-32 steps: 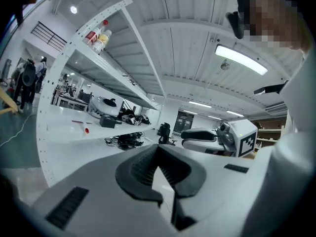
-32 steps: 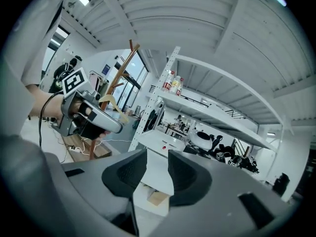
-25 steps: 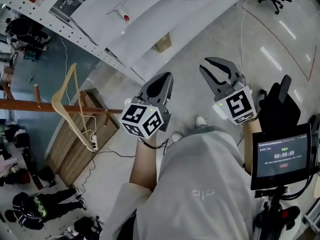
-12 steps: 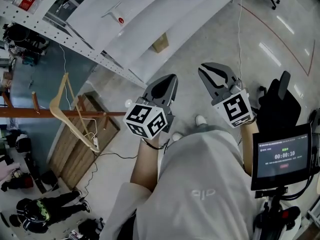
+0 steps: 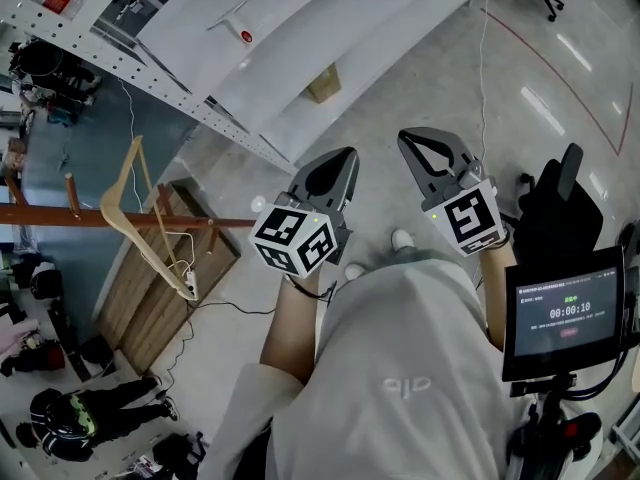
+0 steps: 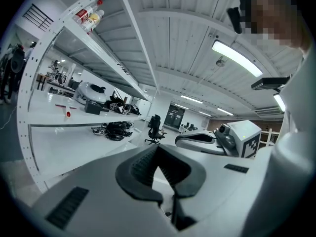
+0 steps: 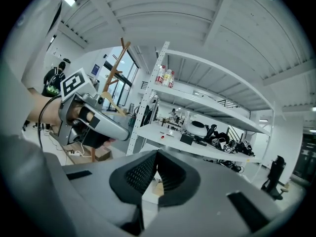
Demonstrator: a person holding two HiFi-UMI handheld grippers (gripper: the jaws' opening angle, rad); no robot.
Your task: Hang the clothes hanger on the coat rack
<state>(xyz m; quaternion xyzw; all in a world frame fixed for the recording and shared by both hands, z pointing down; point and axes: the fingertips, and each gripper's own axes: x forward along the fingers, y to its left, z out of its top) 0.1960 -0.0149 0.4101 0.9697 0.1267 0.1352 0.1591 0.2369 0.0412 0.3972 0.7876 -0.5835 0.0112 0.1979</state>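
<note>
A white shelf rack [image 5: 300, 58] runs across the upper part of the head view, and below it the brown wooden coat rack [image 5: 60, 215] reaches in from the left edge. The pale wooden clothes hanger [image 5: 113, 182] hangs tilted across that rack's bar at the left of the frame, well apart from both grippers. At the centre, the left gripper [image 5: 340, 163] and, just to its right, the right gripper [image 5: 410, 140] each have their fingers pressed together with nothing between them.
</note>
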